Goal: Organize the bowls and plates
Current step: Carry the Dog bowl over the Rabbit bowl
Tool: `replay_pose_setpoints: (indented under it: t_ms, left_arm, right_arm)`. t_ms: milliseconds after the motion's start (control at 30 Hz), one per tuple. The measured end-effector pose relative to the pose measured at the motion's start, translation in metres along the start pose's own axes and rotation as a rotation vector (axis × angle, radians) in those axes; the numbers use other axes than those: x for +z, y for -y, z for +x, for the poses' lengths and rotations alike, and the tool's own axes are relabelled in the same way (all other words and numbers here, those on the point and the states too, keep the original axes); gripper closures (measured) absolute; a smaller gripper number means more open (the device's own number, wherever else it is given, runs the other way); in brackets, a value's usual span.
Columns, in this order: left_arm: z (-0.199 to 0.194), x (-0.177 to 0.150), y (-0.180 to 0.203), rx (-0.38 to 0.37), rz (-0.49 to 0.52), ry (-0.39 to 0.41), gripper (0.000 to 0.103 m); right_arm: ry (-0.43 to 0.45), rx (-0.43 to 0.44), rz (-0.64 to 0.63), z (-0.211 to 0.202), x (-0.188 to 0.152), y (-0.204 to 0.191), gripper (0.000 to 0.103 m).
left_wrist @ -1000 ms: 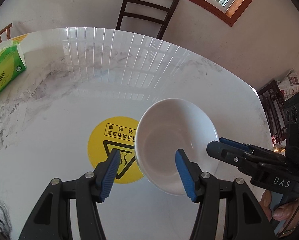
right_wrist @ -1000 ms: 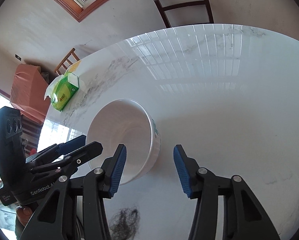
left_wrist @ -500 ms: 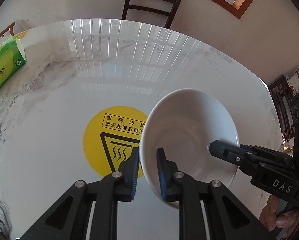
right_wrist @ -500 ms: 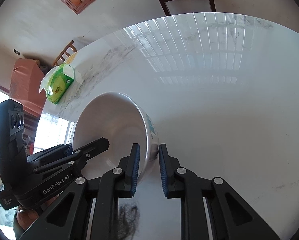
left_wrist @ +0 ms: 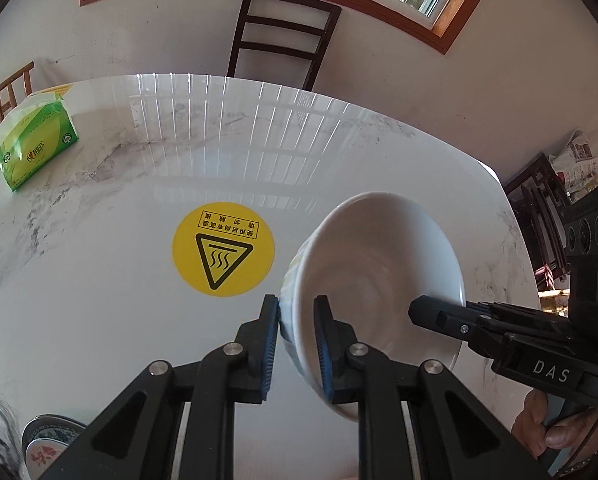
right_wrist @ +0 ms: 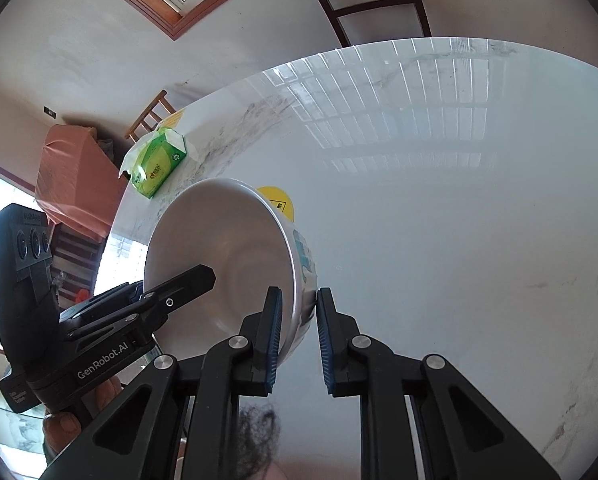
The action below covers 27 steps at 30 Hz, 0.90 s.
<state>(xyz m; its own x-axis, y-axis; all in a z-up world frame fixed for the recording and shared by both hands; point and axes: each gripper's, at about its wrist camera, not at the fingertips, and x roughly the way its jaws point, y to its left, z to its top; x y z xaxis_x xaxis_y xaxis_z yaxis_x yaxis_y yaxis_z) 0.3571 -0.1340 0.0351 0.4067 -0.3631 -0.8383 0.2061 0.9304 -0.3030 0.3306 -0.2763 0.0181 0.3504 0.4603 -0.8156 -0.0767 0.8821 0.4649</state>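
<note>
With its rim pinched on two opposite sides, the white bowl (left_wrist: 373, 280) hangs tilted above the tabletop (left_wrist: 119, 280), directly ahead of both tools: the left hand-held gripper (left_wrist: 295, 340) clamps the bowl's left wall between its blue pads, and the right hand-held gripper (right_wrist: 297, 336) clamps the wall bearing a teal print, so neither hand is nearer and the load is shared. The bowl has no long axis; its mouth faces up and toward the person. Just below the left tool, at the near edge, the rim of a patterned plate (left_wrist: 51, 440) shows, which looks a likely resting place. Farther out lies the yellow warning sticker (left_wrist: 223, 249), then broad bare marble, with a green tissue pack (left_wrist: 37, 148) near the far left edge and a dark chair (left_wrist: 283, 36) beyond.
</note>
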Motion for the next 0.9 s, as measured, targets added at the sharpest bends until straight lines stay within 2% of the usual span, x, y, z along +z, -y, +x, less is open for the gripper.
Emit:
replay_pose_setpoints:
  t_ms: [433, 700, 900]
  left_arm:
    - [-0.090, -0.062, 0.026, -0.032, 0.067, 0.088, 0.084]
    - [-0.121, -0.107, 0.037, -0.049, 0.094, 0.087, 0.083]
    - [-0.127, -0.137, 0.038, -0.049, 0.106, 0.059, 0.083]
  right_arm:
    - [0.033, 0.031, -0.052, -0.066, -0.066, -0.043, 0.086]
    - [0.037, 0.031, -0.074, -0.087, -0.110, -0.057, 0.086]
    - [0.020, 0.031, -0.069, -0.090, -0.141, -0.059, 0.086]
